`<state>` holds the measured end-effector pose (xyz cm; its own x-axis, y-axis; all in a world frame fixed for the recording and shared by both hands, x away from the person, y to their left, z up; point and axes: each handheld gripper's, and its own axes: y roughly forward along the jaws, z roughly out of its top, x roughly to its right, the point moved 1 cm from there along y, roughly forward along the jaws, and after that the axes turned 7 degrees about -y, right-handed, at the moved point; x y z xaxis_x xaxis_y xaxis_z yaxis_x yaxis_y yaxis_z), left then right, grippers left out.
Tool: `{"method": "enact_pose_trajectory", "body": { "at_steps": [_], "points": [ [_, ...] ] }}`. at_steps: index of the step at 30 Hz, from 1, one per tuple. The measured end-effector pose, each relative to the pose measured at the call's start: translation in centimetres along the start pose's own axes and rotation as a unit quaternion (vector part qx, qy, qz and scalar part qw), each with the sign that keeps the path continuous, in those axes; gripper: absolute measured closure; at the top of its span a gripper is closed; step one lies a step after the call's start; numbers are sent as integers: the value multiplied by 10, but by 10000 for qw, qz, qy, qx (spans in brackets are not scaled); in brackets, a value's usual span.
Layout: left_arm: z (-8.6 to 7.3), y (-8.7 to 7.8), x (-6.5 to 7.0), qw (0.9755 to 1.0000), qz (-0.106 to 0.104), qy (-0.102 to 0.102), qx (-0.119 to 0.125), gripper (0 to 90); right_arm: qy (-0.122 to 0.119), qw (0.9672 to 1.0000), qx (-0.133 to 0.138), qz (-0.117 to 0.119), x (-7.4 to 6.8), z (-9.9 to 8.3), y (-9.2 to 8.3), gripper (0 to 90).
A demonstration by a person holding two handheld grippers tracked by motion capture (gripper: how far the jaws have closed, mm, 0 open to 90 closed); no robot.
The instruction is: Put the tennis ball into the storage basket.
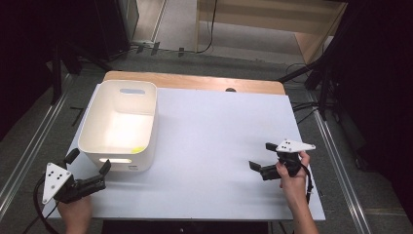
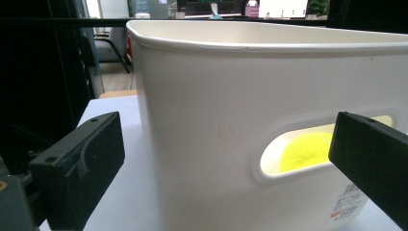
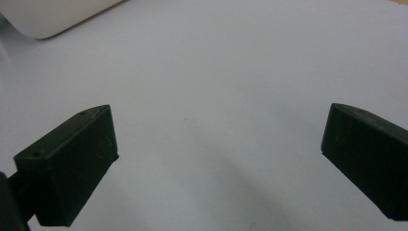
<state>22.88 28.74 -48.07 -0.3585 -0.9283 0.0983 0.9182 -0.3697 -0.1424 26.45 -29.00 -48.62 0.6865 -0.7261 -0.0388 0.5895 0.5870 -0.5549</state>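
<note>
1. Since the left gripper (image 1: 90,163) sits just off the near left corner of the bin (image 1: 92,119) with its jaws spread wide and nothing between them, the step in hand looks like a reach for the bin, likely its near wall or the handle slot (image 2: 308,151).
2. The bin stands upright on the left part of the white table (image 1: 219,146), its near wall facing the person. Something yellow (image 1: 138,149) lies inside at the near right corner; through the slot in the left gripper view it shows as a yellow patch (image 2: 303,150), but what it is I cannot tell.
3. To grip well, I would bring one jaw over the rim and keep the other outside, so the wall sits squarely between them, then close fully before any lift or pull.
4. Approach level. A tilted jaw could catch the rim and tip or skid the light bin.
5. The right gripper (image 1: 260,156) rests low over the bare table, well apart from the bin, jaws also wide and empty. Keep it there, or use it to steady the far side if the bin slides.
</note>
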Motion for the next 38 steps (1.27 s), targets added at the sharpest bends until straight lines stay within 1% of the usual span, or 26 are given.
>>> {"method": "enact_pose_trajectory", "body": {
  "at_steps": [10, 11, 15, 24, 28, 29, 31, 32, 35, 38],
  "points": [
    [0, 0, 1, 10000, 14, 24, -5, 0, 135, 9999, 24, -83, 5, -15, -11, 0],
    [0, 0, 1, 10000, 15, 25, -4, 0, 157, 9998, 29, -118, 6, -16, -12, 0],
    [0, 0, 1, 10000, 15, 22, -7, 0, 215, 9996, 91, -153, 8, -22, -18, 0],
    [0, 0, 1, 10000, 16, 17, -4, 0, 308, 9987, 311, -272, 11, -36, -30, 0],
    [0, 0, 0, 10000, 9, 25, -5, 0, 314, 9979, 476, -320, 12, -41, -36, 0],
    [0, 0, 0, 10000, 12, 20, -5, 0, 355, 9973, 546, -329, 12, -42, -38, 0],
    [0, 0, 0, 10000, 12, 17, -5, 0, 295, 9969, 629, -381, 13, -44, -41, 0],
    [0, 0, 0, 10000, 7, 13, -1, 0, 319, 9966, 658, -382, 13, -45, -42, 0],
    [0, 0, 0, 10000, 0, 0, 12, 0, 361, 9959, 716, -422, 14, -48, -44, 0],
    [0, 1, 0, 10000, 16, -1, 10, 0, 374, 9959, 703, -418, 13, -50, -44, 0]
  ]
}}
